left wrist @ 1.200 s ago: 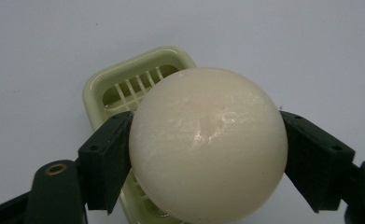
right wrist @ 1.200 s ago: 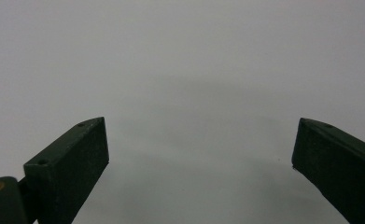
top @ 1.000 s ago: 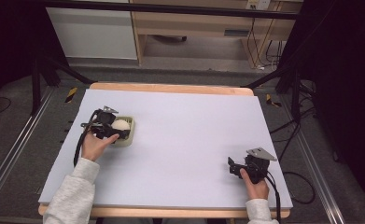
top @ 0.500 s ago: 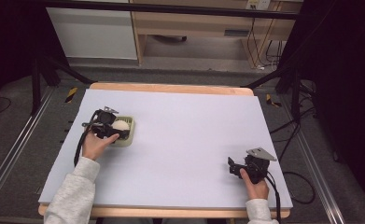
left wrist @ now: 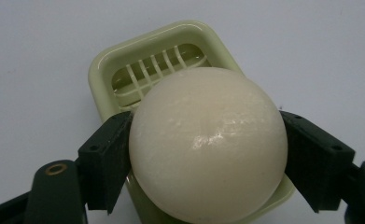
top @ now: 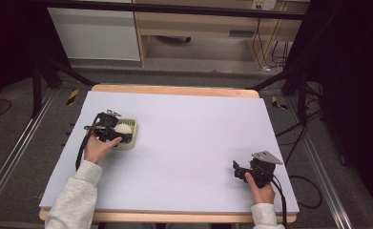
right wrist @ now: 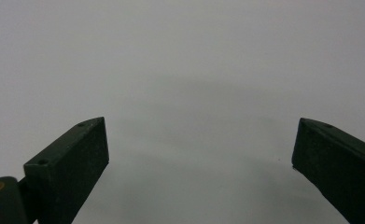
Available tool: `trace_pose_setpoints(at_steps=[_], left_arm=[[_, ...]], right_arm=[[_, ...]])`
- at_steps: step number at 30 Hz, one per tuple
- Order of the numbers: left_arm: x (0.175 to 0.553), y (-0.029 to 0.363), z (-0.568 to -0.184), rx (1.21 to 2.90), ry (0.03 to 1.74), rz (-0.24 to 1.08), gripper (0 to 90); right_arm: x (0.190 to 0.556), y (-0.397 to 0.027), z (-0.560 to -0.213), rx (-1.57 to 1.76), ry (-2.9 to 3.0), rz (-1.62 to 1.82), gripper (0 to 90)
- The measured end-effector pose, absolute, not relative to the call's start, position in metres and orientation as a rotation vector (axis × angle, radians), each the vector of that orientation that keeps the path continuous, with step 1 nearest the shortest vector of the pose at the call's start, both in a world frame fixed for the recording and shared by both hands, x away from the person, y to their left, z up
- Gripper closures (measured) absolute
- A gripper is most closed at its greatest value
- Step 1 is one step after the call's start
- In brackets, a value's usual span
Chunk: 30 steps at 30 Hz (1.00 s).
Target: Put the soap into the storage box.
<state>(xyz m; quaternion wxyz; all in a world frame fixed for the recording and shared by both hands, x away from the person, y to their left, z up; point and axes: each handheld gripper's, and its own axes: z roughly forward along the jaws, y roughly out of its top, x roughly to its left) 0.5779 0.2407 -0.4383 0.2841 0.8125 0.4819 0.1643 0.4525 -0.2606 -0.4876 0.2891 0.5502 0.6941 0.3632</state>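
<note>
Between the earlier high views and this one, almost nothing was altered: the left gripper was kept over the green dish at the left side of the surface, and the right gripper was left resting near the right front corner. From this it was judged that the placing of the ball had stalled at its last step, with the release not yet made.

In the left gripper view, the pale ball was seen clamped between the two black jaws, one pressed to each side of it at about its widest part. The ball was held directly above the slotted dish, whose grille showed just behind it; whether the ball touched the dish floor could not be told.

In the right gripper view, the jaws were spread wide over bare surface, with nothing held between them.
</note>
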Motion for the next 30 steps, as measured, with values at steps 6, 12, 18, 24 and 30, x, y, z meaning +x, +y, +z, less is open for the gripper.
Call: trace_pose_setpoints(at_steps=[6, 12, 18, 24, 30], left_arm=[[0.578, 0.24, -0.44, 2.17, 1.29, 0.445, 22.3], [0.578, 0.242, -0.439, 2.158, 1.299, 0.448, 22.3], [0.578, 0.241, -0.44, 2.171, 1.285, 0.452, 22.2], [0.577, 0.239, -0.44, 2.183, 1.281, 0.449, 22.1], [0.573, 0.248, -0.429, 2.091, 1.278, 0.46, 20.1]], right_arm=[[0.452, -0.26, -0.488, 1.468, 1.853, 0.969, 4.2], [0.452, -0.26, -0.487, 1.471, 1.853, 0.969, 4.2], [0.452, -0.26, -0.487, 1.469, 1.853, 0.968, 4.2], [0.452, -0.26, -0.487, 1.468, 1.853, 0.968, 4.2], [0.452, -0.26, -0.488, 1.47, 1.852, 0.971, 4.2]])
